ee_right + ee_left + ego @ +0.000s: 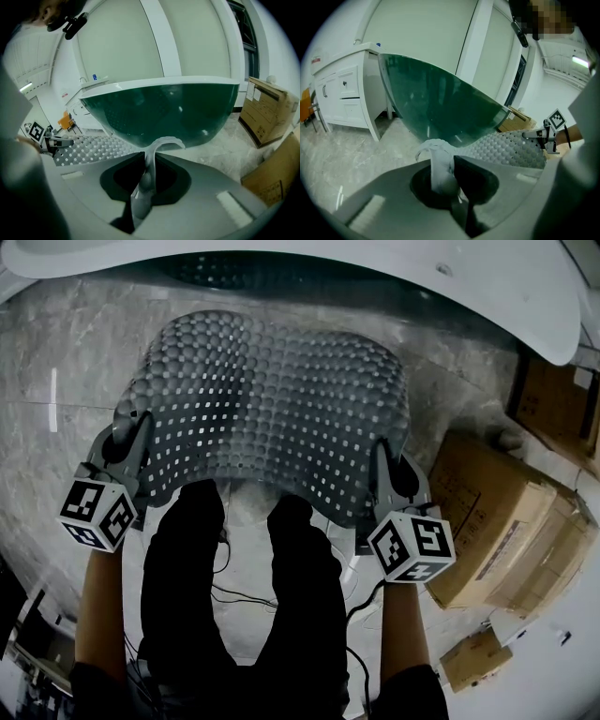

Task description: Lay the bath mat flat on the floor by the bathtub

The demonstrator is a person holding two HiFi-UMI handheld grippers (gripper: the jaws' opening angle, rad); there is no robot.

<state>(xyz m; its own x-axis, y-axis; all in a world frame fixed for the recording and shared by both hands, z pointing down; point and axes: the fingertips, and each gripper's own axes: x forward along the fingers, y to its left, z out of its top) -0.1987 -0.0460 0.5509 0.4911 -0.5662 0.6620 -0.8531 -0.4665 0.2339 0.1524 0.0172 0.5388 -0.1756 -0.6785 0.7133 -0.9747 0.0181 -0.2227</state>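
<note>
A grey bath mat (267, 404) with a bubbled, perforated surface hangs stretched between my two grippers, bulging over the marble floor (56, 418) in front of the dark green bathtub (281, 268). My left gripper (131, 448) is shut on the mat's near left corner, whose pinched edge (440, 161) shows between its jaws. At the near right corner, my right gripper (389, 474) is shut on the mat edge (150, 164). The mat's far edge droops toward the tub's base.
Cardboard boxes (497, 521) stand stacked at the right, close to my right gripper. A white cabinet (344, 91) stands left of the tub. The person's dark legs (244, 596) and a cable are below the mat.
</note>
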